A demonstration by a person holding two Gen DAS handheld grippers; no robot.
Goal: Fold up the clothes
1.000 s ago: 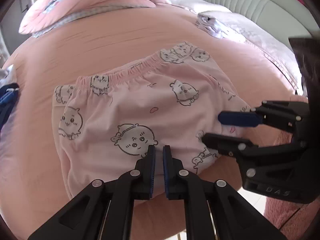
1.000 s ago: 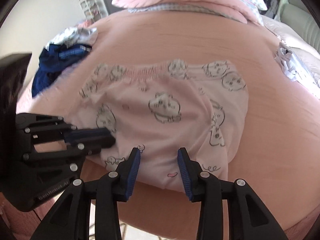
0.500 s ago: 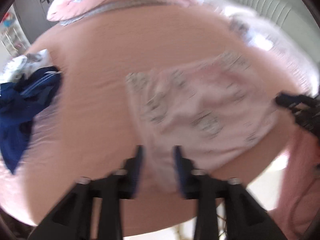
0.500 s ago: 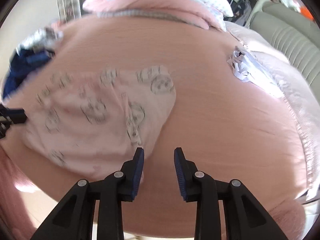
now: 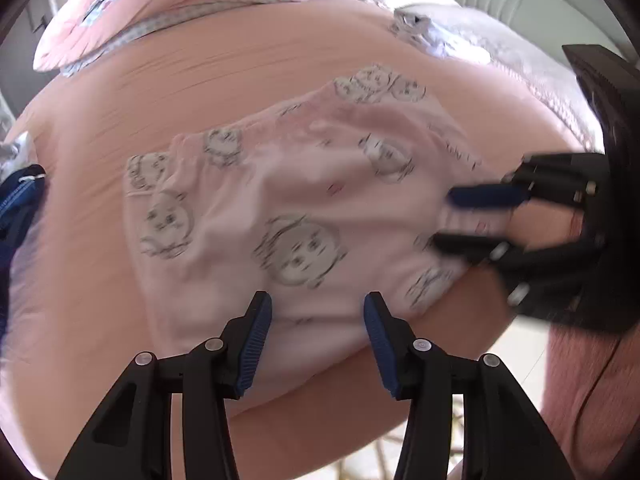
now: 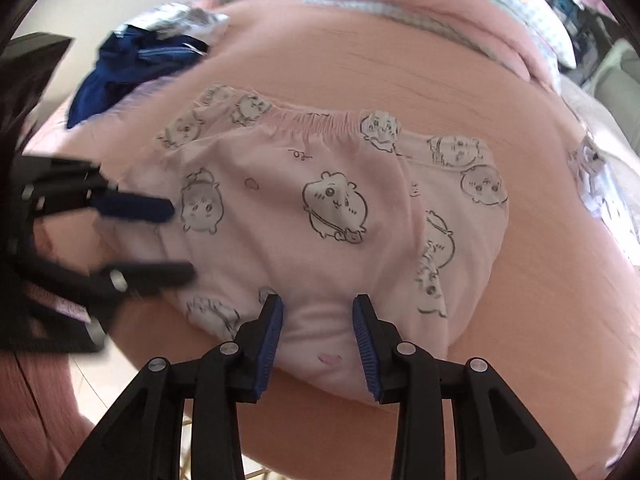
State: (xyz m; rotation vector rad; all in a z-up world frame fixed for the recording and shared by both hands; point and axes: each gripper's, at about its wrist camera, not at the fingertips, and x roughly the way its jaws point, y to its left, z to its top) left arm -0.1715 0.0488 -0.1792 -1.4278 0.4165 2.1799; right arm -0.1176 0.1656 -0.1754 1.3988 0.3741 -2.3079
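Observation:
Pale pink shorts [image 5: 296, 216] printed with cartoon faces lie on the pink bed, elastic waistband at the far side; they also show in the right wrist view [image 6: 332, 216]. My left gripper [image 5: 318, 306] is open, its fingers over the near hem of the shorts at their left part. My right gripper [image 6: 318, 308] is open, its fingers straddling the near hem at the right part. Each gripper shows in the other's view: the right one [image 5: 452, 216] at the shorts' right edge, the left one [image 6: 180, 240] at their left edge. Neither holds cloth.
A dark blue garment [image 6: 132, 76] lies at the bed's far left, also visible in the left wrist view [image 5: 18, 208]. A small white and lilac garment [image 5: 420, 30] lies at the far right. A pink quilt [image 5: 160, 4] is piled at the bed's far end. The bed's near edge [image 5: 360, 392] drops to the floor.
Both grippers swung away sideways half a second ago, then came back to the shorts' near hem. The left gripper went from shut to open. The shorts look more rumpled.

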